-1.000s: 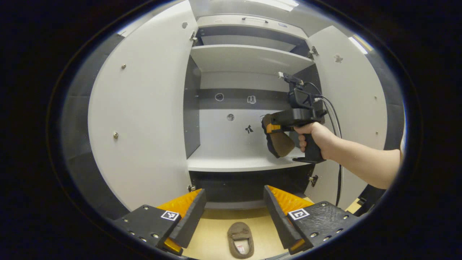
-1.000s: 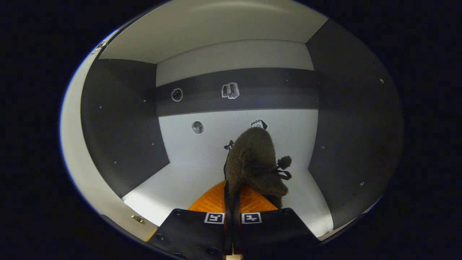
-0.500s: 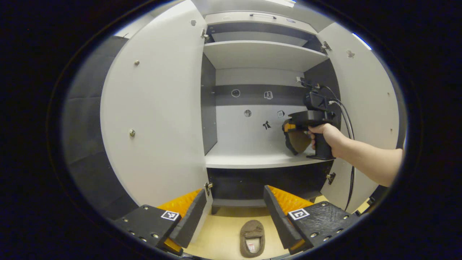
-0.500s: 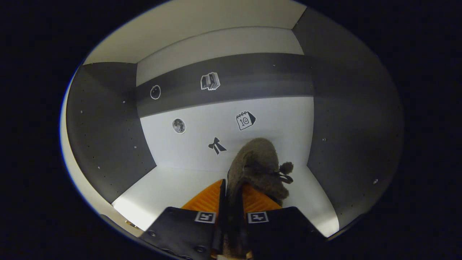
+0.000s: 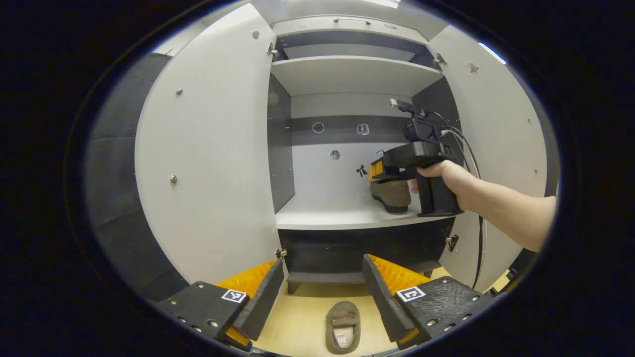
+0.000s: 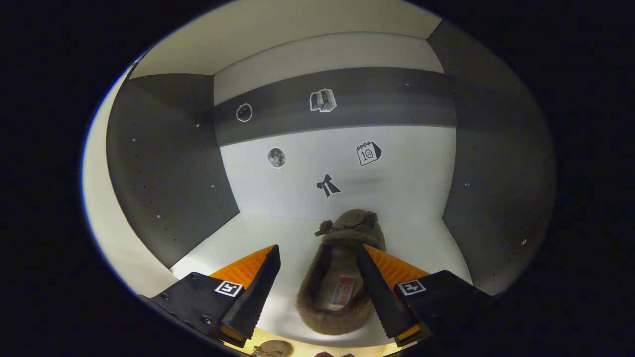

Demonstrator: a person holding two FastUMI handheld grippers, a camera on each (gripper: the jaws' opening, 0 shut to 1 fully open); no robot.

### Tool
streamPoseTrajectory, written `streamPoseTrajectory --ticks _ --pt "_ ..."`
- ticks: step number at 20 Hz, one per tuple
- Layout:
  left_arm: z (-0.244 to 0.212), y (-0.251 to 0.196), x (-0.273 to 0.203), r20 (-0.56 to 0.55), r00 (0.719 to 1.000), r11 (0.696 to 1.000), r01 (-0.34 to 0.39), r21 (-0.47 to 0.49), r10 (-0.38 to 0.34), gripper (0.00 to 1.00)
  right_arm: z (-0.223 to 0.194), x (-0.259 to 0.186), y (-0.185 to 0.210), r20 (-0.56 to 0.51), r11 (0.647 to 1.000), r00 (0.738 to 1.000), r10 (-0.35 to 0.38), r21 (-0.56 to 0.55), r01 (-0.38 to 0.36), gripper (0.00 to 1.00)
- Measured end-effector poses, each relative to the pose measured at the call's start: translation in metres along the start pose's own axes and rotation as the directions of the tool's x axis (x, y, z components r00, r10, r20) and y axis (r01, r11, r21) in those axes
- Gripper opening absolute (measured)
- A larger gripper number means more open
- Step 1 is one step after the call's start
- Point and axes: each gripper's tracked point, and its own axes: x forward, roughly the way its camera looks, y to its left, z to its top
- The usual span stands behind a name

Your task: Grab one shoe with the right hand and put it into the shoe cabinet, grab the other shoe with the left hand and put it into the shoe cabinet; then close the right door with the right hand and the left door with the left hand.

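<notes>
A brown fuzzy shoe point(image 6: 330, 302) lies flat on the middle shelf point(image 6: 258, 238) of the shoe cabinet, toe toward the back wall. My right gripper point(image 6: 317, 250) is open just above it, one finger on each side of the shoe's heel end, not pressing it. In the left gripper view the same shoe point(image 5: 392, 194) rests on the shelf point(image 5: 327, 218) under the right gripper point(image 5: 379, 172), which a hand point(image 5: 446, 173) holds. The other brown shoe point(image 5: 343, 327) lies on the floor in front of the cabinet, below my open left gripper point(image 5: 322, 292).
Both cabinet doors stand wide open: the left door point(image 5: 213, 148) and the right door point(image 5: 496, 139). An upper shelf point(image 5: 347, 74) is bare. The forearm point(image 5: 511, 213) and the gripper's cables point(image 5: 471, 158) cross in front of the right door.
My right gripper has opened and let go of the shoe, which went from hanging on its side to lying flat on the shelf. The left gripper stays open and barely shifted.
</notes>
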Motion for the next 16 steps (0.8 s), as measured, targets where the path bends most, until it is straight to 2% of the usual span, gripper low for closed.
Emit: streamPoseTrajectory --ticks 3,4,6,9,10,11,12,14,15,16 --pt "-0.01 0.002 0.001 -0.021 1.0 1.0 0.023 -0.002 -0.023 0.93 0.013 -0.028 0.001 0.057 1.0 0.998 -0.016 -0.006 0.016 0.93" --pt "-0.014 0.002 0.002 -0.026 0.999 0.999 0.036 -0.003 -0.036 0.93 0.019 -0.039 0.001 0.091 1.0 0.996 -0.021 -0.002 0.021 0.97" --pt "-0.025 0.004 0.005 -0.046 0.997 0.998 0.061 -0.004 -0.061 0.93 0.023 -0.061 -0.003 0.162 0.998 0.985 -0.055 -0.007 0.057 0.96" --pt "-0.044 0.004 0.01 -0.105 0.99 0.995 0.097 -0.001 -0.097 0.93 0.003 -0.094 -0.005 0.204 0.994 0.974 -0.103 -0.009 0.107 0.93" --pt "-0.049 0.004 0.01 -0.123 0.987 0.994 0.107 0.0 -0.106 0.93 -0.007 -0.106 0.0 0.21 0.995 0.973 -0.099 -0.002 0.102 0.97" --pt "-0.053 0.004 0.011 -0.137 0.983 0.993 0.12 -0.001 -0.119 0.93 -0.018 -0.116 0.003 0.209 0.995 0.973 -0.098 0.001 0.1 0.97" --pt "-0.06 0.001 0.013 -0.159 0.978 0.99 0.139 -0.005 -0.138 0.93 -0.029 -0.127 0.005 0.206 0.994 0.973 -0.104 0.001 0.106 0.93" --pt "-0.082 -0.005 0.016 -0.22 0.959 0.983 0.182 -0.005 -0.179 0.93 -0.053 -0.148 0.009 0.192 0.993 0.975 -0.116 -0.009 0.12 1.0" --pt "-0.094 -0.005 0.018 -0.253 0.948 0.98 0.2 0.004 -0.193 0.93 -0.066 -0.158 0.01 0.179 0.992 0.976 -0.121 -0.013 0.126 0.93" --pt "-0.104 -0.005 0.018 -0.277 0.939 0.976 0.218 0.017 -0.205 0.93 -0.079 -0.168 0.01 0.161 0.991 0.978 -0.133 -0.009 0.136 0.95"
